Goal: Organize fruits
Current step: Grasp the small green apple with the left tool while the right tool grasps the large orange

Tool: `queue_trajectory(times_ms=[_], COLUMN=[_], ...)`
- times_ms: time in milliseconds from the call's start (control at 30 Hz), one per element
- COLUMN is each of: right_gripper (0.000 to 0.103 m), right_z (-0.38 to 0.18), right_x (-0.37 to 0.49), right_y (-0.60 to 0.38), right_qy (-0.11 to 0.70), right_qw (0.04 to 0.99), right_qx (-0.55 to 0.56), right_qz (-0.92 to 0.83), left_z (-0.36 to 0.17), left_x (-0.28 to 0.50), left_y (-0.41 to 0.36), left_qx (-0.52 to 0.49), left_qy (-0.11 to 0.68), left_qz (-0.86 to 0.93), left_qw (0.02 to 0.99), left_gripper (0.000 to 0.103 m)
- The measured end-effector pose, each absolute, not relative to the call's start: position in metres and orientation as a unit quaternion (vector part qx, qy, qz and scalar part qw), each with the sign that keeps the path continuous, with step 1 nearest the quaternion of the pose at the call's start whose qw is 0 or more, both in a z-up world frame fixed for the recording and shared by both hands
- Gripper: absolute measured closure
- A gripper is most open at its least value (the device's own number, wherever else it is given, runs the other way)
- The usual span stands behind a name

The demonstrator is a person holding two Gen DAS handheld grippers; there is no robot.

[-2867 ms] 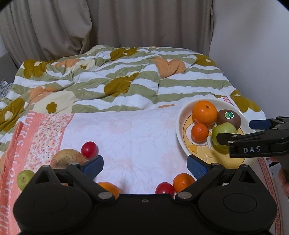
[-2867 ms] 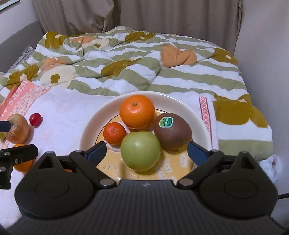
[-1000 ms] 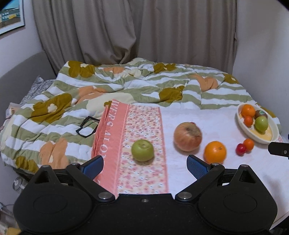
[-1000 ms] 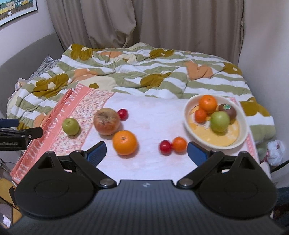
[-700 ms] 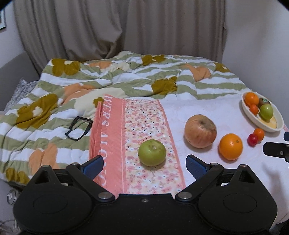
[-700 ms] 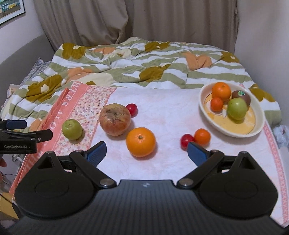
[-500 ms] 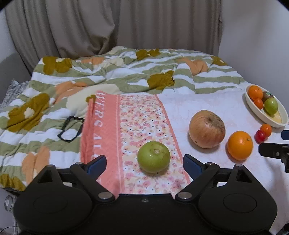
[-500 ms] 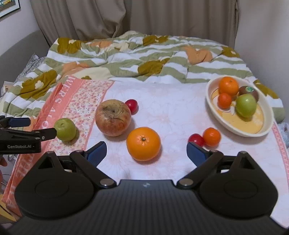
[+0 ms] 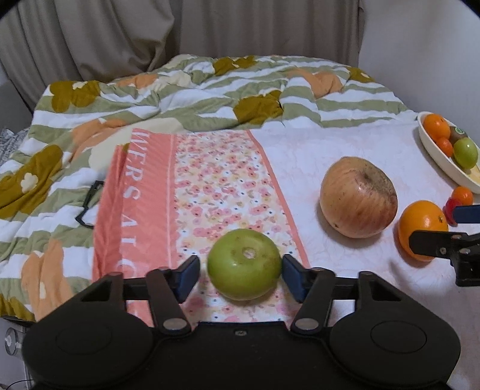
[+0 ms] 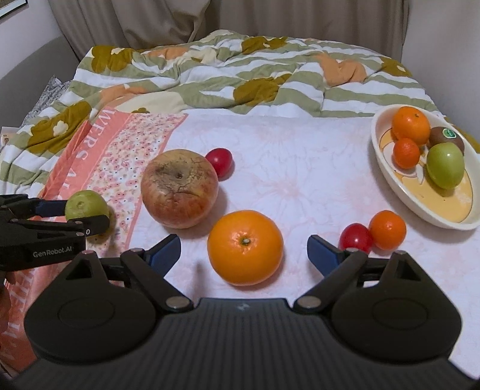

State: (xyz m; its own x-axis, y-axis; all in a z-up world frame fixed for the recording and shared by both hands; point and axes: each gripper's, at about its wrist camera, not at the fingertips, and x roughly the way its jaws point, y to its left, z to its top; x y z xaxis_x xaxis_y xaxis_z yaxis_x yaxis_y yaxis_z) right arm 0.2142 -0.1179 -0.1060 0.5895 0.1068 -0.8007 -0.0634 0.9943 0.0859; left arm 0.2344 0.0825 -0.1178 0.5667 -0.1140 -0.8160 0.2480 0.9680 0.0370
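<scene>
My left gripper is open, its jaws on either side of a green apple that rests on the pink floral cloth; the right pad is at the skin, the left pad a little apart. The same apple shows in the right wrist view. My right gripper is open around a large orange, not touching it. A big reddish apple, two small red fruits and a small tangerine lie loose. A cream bowl at right holds oranges, a kiwi and a green apple.
A striped flowered quilt covers the bed behind. Black glasses lie on it left of the cloth. Curtains and a wall stand at the back and right. The bed edge drops off at the left.
Both grippers moved forward and down toward the fruit. My left jaws have narrowed around the green apple. My right gripper has come up to the large orange.
</scene>
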Motion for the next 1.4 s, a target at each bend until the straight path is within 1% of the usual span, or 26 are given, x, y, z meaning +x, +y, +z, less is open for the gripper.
queue_trajectory(times_ms=[67,200,433,667,767,800,967,1100,1400], right_gripper=[0.0,0.006,0.009,0.016,0.022,0.028,0.028,0.028,0.028], right_z=[-0.107,-0.111,-0.116,-0.122,-0.125,-0.126,-0.125,-0.122,-0.103], right_x=[0.216,0.22,0.226,0.229,0.229,0.229,0.227,0.222,0.2], right_y=[-0.118,-0.118,-0.117,-0.114,-0.113,-0.112,-0.107,-0.109,-0.111], right_qy=[0.453,0.459,0.464,0.47,0.472,0.472,0.471,0.474,0.463], right_qw=[0.89,0.887,0.884,0.881,0.88,0.88,0.88,0.879,0.884], right_qx=[0.021,0.017,0.007,-0.004,-0.008,-0.007,-0.02,-0.009,-0.006], right_qz=[0.048,0.049,0.048,0.049,0.05,0.054,0.058,0.061,0.06], left_z=[-0.118,-0.118,-0.117,-0.115,-0.113,-0.111,-0.102,-0.094,-0.073], left_x=[0.234,0.234,0.229,0.223,0.221,0.22,0.214,0.207,0.192], left_y=[0.081,0.084,0.087,0.088,0.089,0.089,0.089,0.089,0.089], left_qx=[0.077,0.07,0.06,0.054,0.052,0.05,0.041,0.035,0.031], left_qy=[0.451,0.451,0.451,0.448,0.446,0.445,0.438,0.432,0.414], left_qz=[-0.103,-0.104,-0.1,-0.096,-0.095,-0.095,-0.094,-0.094,-0.093], left_qw=[0.884,0.884,0.885,0.887,0.889,0.889,0.893,0.896,0.905], left_gripper=[0.044,0.045,0.045,0.045,0.045,0.045,0.045,0.045,0.045])
